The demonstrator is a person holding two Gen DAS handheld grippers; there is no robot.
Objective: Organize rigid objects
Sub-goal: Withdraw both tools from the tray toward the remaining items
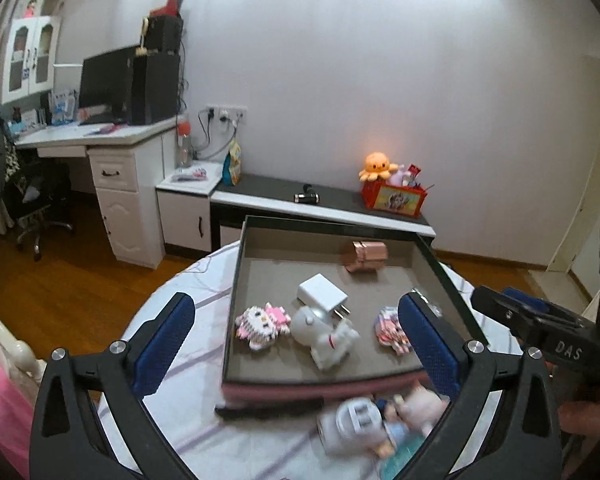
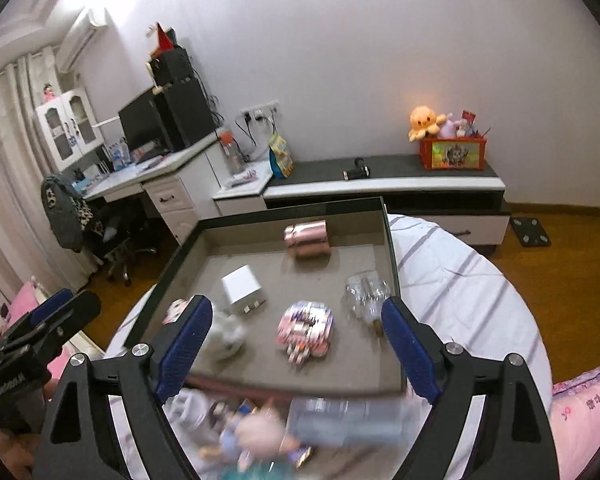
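Both sets of fingers are being held wide apart, nothing gripped: left gripper (image 1: 296, 344) and right gripper (image 2: 298, 344) are being hovered over the tray's (image 1: 236, 264) near edge. Inside it, a white charger (image 1: 320, 294), a pink block kitty (image 1: 262, 324), a white figurine (image 1: 324, 336) and a rose-gold can (image 1: 364, 256) are being kept. More toys (image 1: 380, 424), pretty blurry, are being left just outside, on the round surface (image 1: 188, 408).

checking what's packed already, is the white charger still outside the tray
No, the white charger lies inside the tray, beside the white toy figure.
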